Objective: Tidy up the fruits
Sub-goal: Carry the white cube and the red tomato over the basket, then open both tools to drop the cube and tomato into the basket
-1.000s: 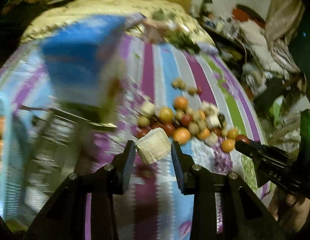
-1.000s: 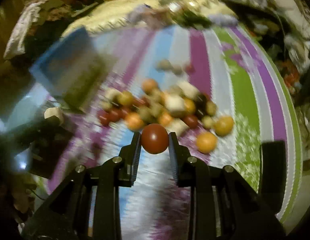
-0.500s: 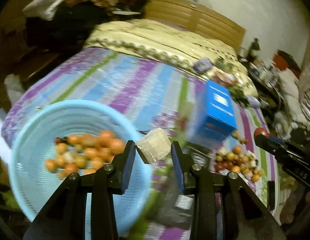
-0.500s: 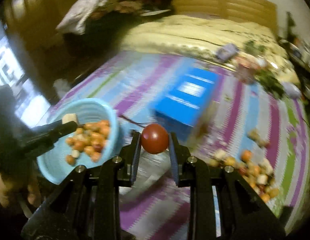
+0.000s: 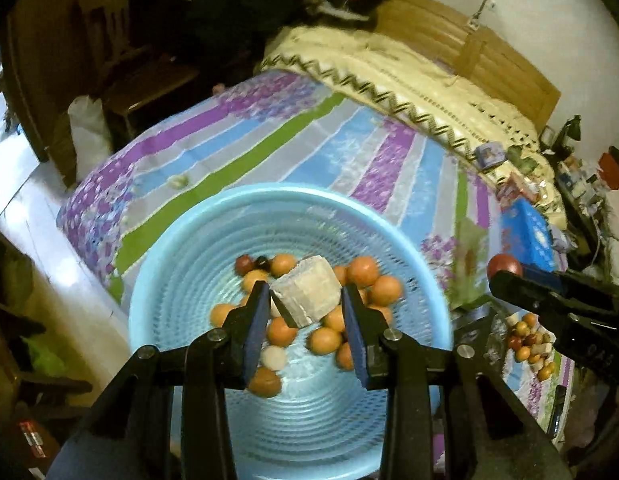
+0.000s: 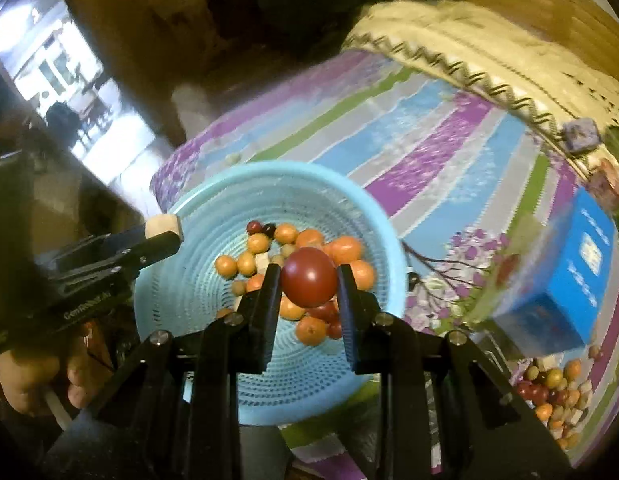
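Note:
A light blue mesh basket (image 5: 181, 264) (image 6: 197, 280) sits on the striped bed and holds several orange and red fruits (image 5: 373, 276) (image 6: 341, 250). My left gripper (image 5: 305, 300) is shut on a pale beige cube-shaped piece (image 5: 309, 296) and holds it above the basket's middle; it shows at the left in the right wrist view (image 6: 163, 226). My right gripper (image 6: 308, 278) is shut on a dark red round fruit (image 6: 308, 278) above the basket; it shows at the right in the left wrist view (image 5: 503, 266).
A pile of loose fruits (image 5: 529, 340) (image 6: 557, 392) lies on the striped bedspread (image 5: 309, 148) to the right. A blue box (image 5: 527, 236) (image 6: 577, 272) stands between pile and basket. A cream blanket (image 5: 409, 76) and wooden headboard lie beyond. The bed's edge and floor are at the left.
Both grippers have swung left from the fruit pile to above the blue basket, each still holding its piece. The basket now fills the middle of both views.

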`<action>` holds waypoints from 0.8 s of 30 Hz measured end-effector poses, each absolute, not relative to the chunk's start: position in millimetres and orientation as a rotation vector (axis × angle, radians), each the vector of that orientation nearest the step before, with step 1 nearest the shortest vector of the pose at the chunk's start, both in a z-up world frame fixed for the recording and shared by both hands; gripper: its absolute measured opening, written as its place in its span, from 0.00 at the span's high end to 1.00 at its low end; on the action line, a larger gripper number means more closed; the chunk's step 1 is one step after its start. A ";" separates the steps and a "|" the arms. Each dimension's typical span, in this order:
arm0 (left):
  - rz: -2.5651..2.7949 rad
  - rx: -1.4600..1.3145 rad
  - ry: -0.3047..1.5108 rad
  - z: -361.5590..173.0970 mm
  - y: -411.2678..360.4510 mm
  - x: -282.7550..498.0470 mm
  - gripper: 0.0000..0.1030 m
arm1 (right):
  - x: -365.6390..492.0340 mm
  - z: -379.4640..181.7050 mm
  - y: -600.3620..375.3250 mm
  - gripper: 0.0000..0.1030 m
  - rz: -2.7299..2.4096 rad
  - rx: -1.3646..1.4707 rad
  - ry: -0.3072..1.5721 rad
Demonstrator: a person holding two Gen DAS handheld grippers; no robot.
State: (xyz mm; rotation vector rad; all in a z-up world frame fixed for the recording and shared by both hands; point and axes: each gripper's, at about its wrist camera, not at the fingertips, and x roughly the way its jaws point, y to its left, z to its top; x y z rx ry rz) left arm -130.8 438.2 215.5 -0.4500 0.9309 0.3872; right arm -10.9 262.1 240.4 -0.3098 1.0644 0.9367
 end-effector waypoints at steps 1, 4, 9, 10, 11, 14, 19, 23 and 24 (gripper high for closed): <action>0.386 -0.453 0.944 211.8 440.2 -131.5 0.64 | -12.9 239.9 266.6 0.73 0.939 -0.323 1.073; 0.380 -0.483 0.991 196.2 450.9 -129.7 0.64 | -16.1 230.3 281.9 0.73 0.943 -0.367 1.108; 0.383 -0.527 1.077 168.6 465.7 -129.2 0.64 | -13.8 219.1 295.0 0.73 0.924 -0.418 1.147; 0.388 -0.535 1.089 162.8 469.6 -130.4 0.64 | -13.4 217.3 295.9 0.73 0.919 -0.421 1.152; 0.393 -0.539 1.094 159.6 471.8 -131.5 0.64 | -12.1 215.3 295.7 0.73 0.916 -0.423 1.156; 0.398 -0.551 1.102 153.2 475.6 -133.2 0.63 | -9.5 210.1 296.4 0.73 0.910 -0.425 1.168; 0.387 -0.547 1.114 147.4 473.6 -127.0 0.64 | -7.7 203.1 300.9 0.73 0.913 -0.422 1.182; 0.388 -0.547 1.119 143.8 475.6 -122.7 0.64 | -6.1 200.8 302.3 0.73 0.915 -0.420 1.184; 0.391 -0.547 1.119 143.6 476.0 -122.3 0.64 | -5.6 200.2 302.6 0.72 0.916 -0.419 1.185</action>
